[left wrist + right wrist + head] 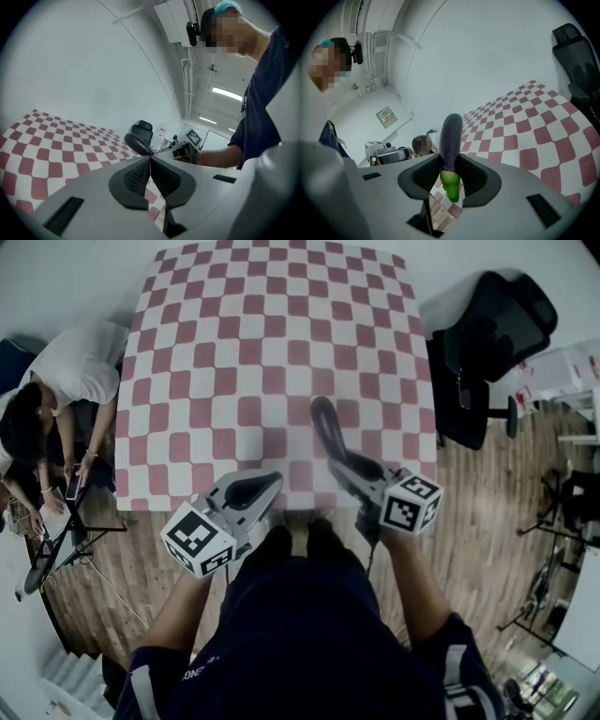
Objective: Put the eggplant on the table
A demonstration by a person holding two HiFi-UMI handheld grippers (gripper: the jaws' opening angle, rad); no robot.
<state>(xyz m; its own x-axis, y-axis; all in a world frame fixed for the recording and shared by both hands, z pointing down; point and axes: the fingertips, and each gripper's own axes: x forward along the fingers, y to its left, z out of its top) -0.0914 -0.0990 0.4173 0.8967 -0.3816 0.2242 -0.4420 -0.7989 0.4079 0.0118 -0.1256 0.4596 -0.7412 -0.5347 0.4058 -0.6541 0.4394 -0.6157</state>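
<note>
The dark purple eggplant point(326, 430) with a green stem end point(451, 185) sticks up from my right gripper point(336, 463), which is shut on its lower part. It hangs over the near edge of the table with the red-and-white checked cloth point(272, 343). In the right gripper view the eggplant point(451, 136) stands between the black pads, above the gripper point(451, 164). My left gripper point(270, 482) is beside it at the table's near edge, shut with nothing held; its pads point(140, 176) meet. The eggplant point(137, 143) also shows in the left gripper view.
A black office chair point(487, 343) stands right of the table. A seated person in a white top point(70, 367) is at the table's left side, beside a stand point(66, 535). Wooden floor point(487, 521) lies around the table, with equipment at the far right.
</note>
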